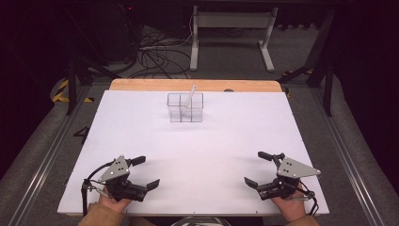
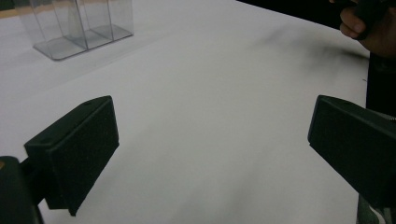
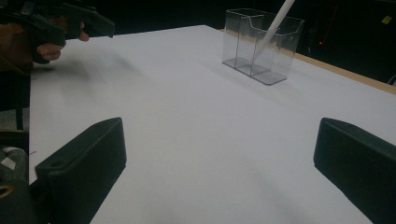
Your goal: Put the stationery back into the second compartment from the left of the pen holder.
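Nearest the camera in the high view, two hands are seen at the bottom edge, each holding a claw over the near part of the desk [image 1: 197, 150]. At the near left corner the left claw [image 1: 147, 173] is held, its jaws spread wide with nothing between them; in the left gripper view the same two black jaws are seen well apart above bare white surface. At the near right corner the right claw [image 1: 258, 167] is held, likewise spread and empty, and its jaws are shown wide apart in the right gripper view. Both claws are pointed inward, toward each other, and are kept well apart.

Toward the far middle of the white desk a clear plastic organizer [image 1: 185, 107] with several compartments is stood upright. A white stick [image 1: 190, 98] is leaned inside it, tilted, its upper end rising above the rim; which compartment holds it cannot be told. Beyond the white sheet a strip of wooden desk edge [image 1: 141, 84] is seen, and cables [image 1: 155, 54] are strewn on the floor behind.
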